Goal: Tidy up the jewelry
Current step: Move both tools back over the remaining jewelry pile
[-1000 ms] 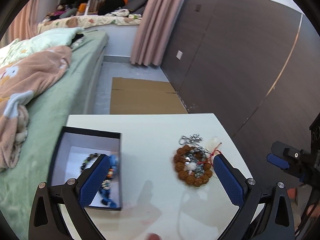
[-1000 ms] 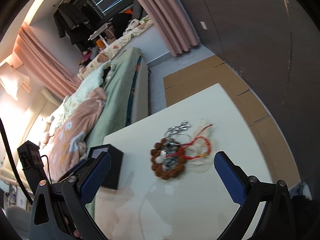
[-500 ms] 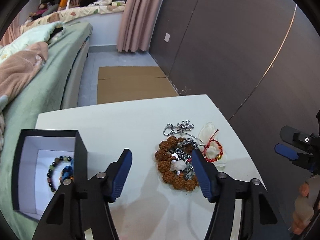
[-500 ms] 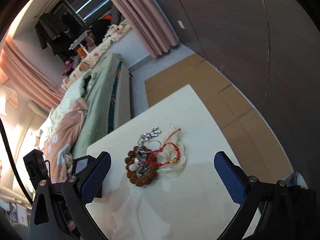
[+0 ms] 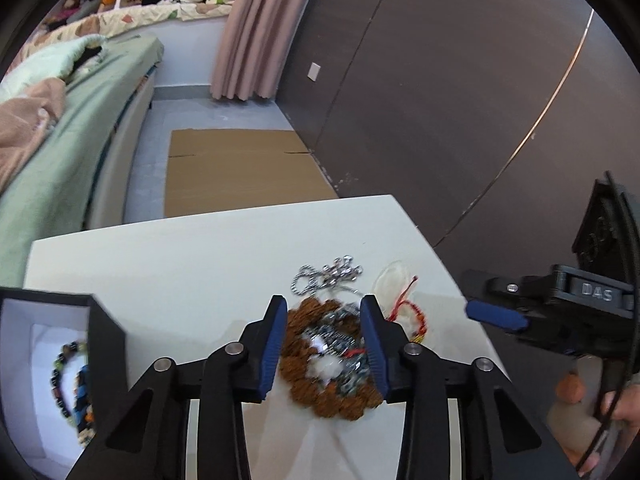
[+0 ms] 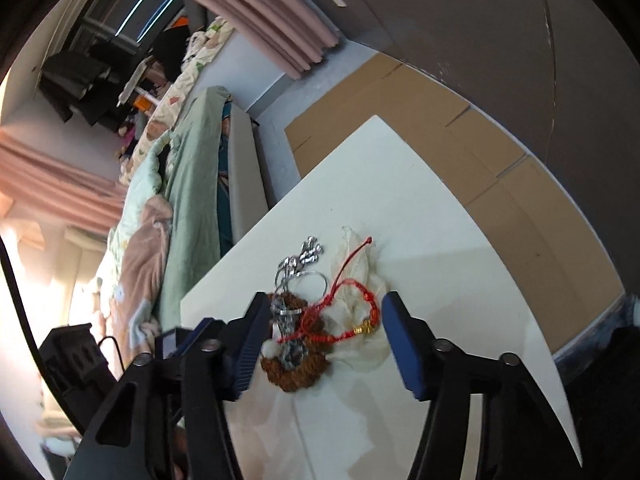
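Observation:
A jewelry pile lies on the white table [image 5: 180, 264]: a brown bead bracelet [image 5: 332, 400], a silver chain [image 5: 326, 276], a red string bracelet [image 5: 408, 312] and a white pouch [image 5: 390, 278]. My left gripper [image 5: 324, 340] hovers over the brown bracelet with its jaws closing on either side, and the pads are not seen pressing it. My right gripper [image 6: 328, 340] is also closing, with the red string bracelet [image 6: 348, 308] and brown bracelet [image 6: 296, 372] between its fingers, not gripped. A black box [image 5: 106, 344] at the left holds bead bracelets [image 5: 68, 380].
A bed with green and pink bedding [image 5: 48, 128] runs along the left of the table. Flat cardboard [image 5: 240, 172] lies on the floor beyond the far edge. A dark wall panel [image 5: 440, 100] stands to the right. A hand [image 5: 576, 392] holds the right gripper.
Both grippers moved forward and down onto the jewelry pile, and both pairs of jaws narrowed from wide open. The black box slid toward the left edge of the left wrist view.

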`<state>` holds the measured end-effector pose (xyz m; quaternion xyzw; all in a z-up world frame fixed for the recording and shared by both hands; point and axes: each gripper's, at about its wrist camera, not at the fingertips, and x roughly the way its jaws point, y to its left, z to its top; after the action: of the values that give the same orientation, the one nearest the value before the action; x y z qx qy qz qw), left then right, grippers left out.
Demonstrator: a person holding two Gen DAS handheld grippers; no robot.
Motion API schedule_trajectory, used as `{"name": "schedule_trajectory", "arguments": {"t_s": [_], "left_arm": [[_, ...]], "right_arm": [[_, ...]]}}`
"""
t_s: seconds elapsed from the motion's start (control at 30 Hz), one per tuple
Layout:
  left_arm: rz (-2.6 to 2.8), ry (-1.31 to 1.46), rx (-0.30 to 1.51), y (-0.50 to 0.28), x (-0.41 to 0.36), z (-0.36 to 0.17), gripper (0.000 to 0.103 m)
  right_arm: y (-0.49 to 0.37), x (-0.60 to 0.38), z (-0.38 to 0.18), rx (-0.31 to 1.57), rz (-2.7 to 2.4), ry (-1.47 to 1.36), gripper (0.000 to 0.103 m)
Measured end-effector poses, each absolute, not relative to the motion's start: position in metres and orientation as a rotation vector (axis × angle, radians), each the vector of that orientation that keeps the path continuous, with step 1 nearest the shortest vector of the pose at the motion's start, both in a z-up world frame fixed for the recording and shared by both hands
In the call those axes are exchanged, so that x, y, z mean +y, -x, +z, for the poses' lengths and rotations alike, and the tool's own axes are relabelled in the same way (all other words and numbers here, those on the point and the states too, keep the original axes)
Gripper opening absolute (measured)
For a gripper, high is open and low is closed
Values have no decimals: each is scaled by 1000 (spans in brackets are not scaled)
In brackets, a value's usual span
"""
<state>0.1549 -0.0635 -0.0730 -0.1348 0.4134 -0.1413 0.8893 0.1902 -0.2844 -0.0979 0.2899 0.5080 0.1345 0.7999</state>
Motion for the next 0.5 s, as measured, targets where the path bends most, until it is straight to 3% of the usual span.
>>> {"name": "schedule_trajectory", "arguments": {"t_s": [0.13,0.5], "left_arm": [[-350,348,896,-165,-72,-78,28],[-358,489,976,-177,-75,-98,27]], "right_arm": [[-195,-287,-96,1078,254,-658,56],[-192,-280,-94,1081,248,-662,55]]}}
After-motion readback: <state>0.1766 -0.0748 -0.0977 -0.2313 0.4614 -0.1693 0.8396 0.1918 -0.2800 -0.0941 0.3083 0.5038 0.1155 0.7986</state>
